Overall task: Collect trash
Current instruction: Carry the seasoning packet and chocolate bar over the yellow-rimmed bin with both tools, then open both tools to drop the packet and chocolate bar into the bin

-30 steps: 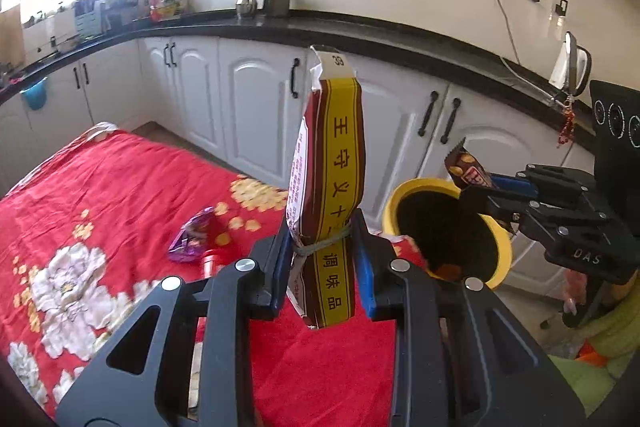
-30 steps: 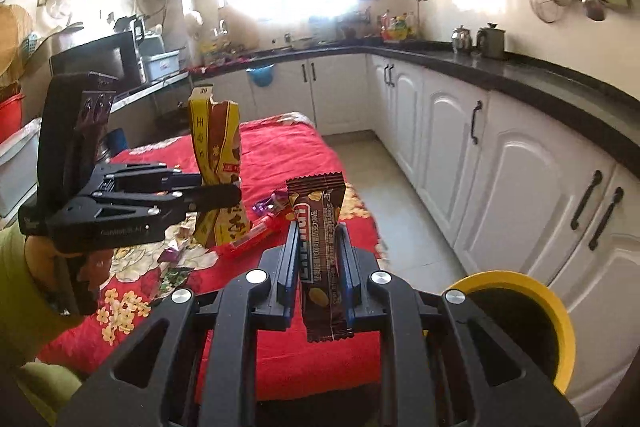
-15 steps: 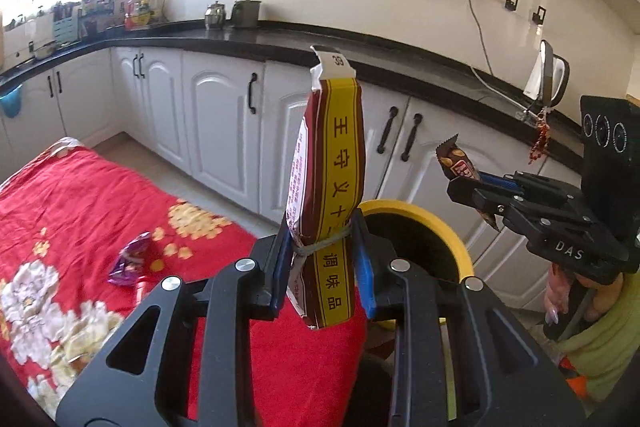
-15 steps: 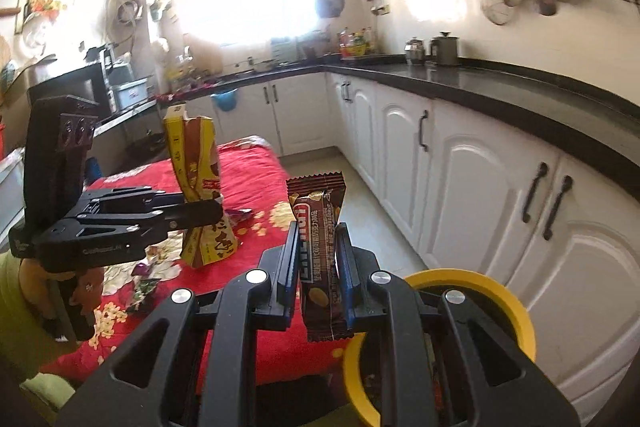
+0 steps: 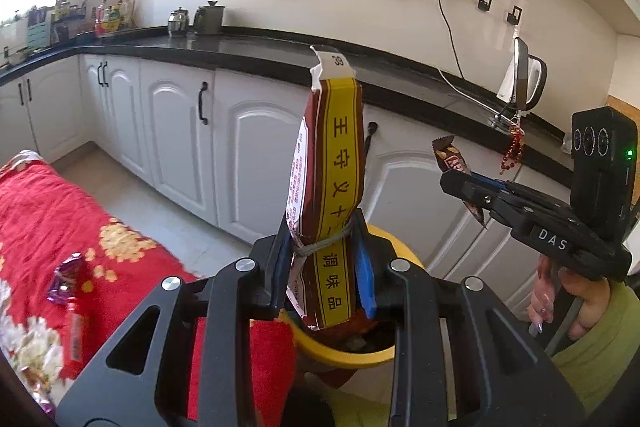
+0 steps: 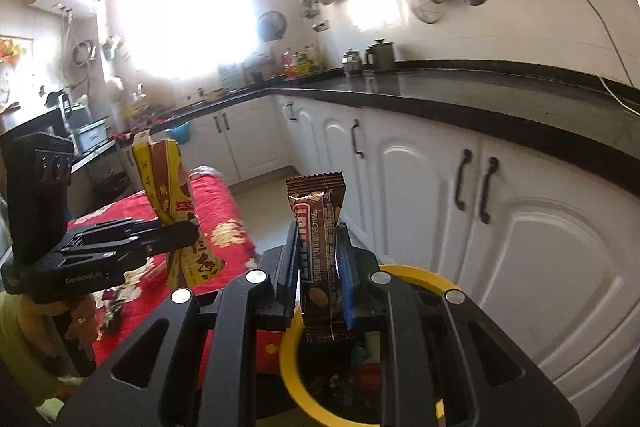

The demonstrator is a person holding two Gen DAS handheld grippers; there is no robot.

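Note:
My left gripper (image 5: 323, 259) is shut on a tall brown-and-yellow seasoning packet (image 5: 330, 163), held upright just over the yellow-rimmed trash bin (image 5: 344, 353). My right gripper (image 6: 318, 267) is shut on a brown snack bar wrapper (image 6: 318, 223), upright above the same yellow bin (image 6: 290, 367), which holds some trash. In the left wrist view the right gripper (image 5: 460, 183) appears at the right with the brown wrapper (image 5: 450, 159). The left gripper (image 6: 176, 235) and its packet (image 6: 168, 183) show at the left of the right wrist view.
A table under a red flowered cloth (image 5: 48, 211) carries a purple wrapper (image 5: 64, 279) and other small wrappers. White cabinets (image 5: 180, 143) under a black counter (image 5: 260, 47) stand behind the bin. A kettle (image 5: 524, 75) sits on the counter. A hand in a green sleeve (image 5: 572, 311) holds the right gripper.
Both grippers have swung away from the red table toward the cabinets and now hover over the yellow bin. Each keeps hold of its wrapper.

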